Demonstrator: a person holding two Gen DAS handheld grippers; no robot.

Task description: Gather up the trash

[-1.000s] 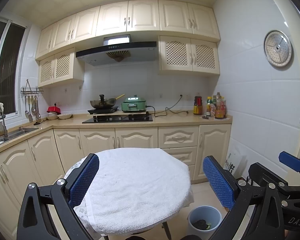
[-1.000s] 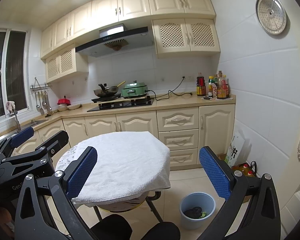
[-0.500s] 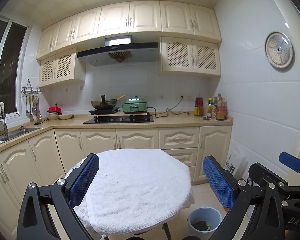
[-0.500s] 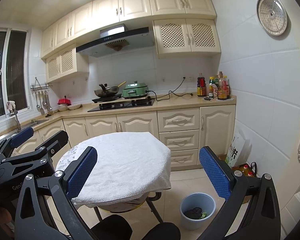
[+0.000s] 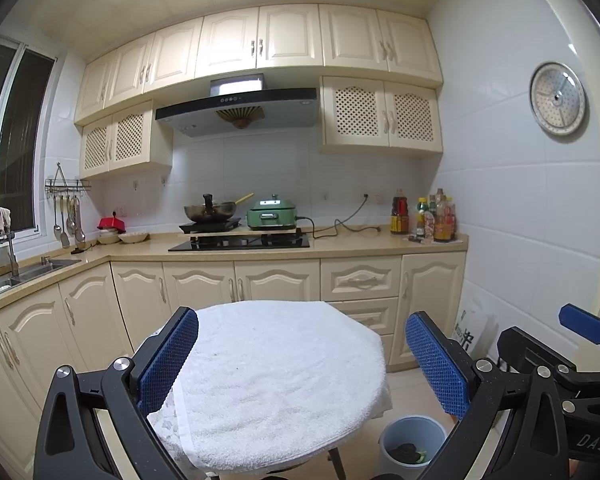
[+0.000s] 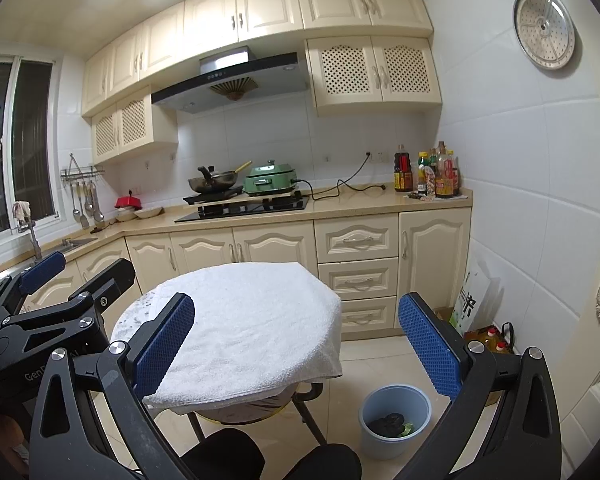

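We are holding both grippers above the near edge of the round worktop (image 6: 132, 320), which a white towel (image 6: 256, 320) is covering. The left gripper (image 5: 300, 364) is showing its jaws released and spread wide, with nothing between the blue pads (image 5: 168, 360). The right gripper (image 6: 296, 344) is doing the same: jaws parted, nothing in them.

We are finding no loose scrap on the towel in either view; only a few tiny dark specks are showing, too small to identify. The trash we can actually see is lying in the pale blue bin (image 6: 394, 420) on the floor: a dark crumpled lump with something green beside it.

So the relation that matters is this: the bin is standing low and to the right of both sets of jaws, beside the worktop's legs and well below the towel surface. In the right wrist view it is lying just under and inside the right-hand pad; in the left wrist view the bin (image 5: 412, 440) is sitting at the bottom edge, partly behind that gripper's right finger. We are judging the right gripper the nearer one. Any coming move would be going downward and rightward, and the bin's open mouth is facing up. We are guessing that collecting is largely done here, though the floor behind the worktop is hidden from us.
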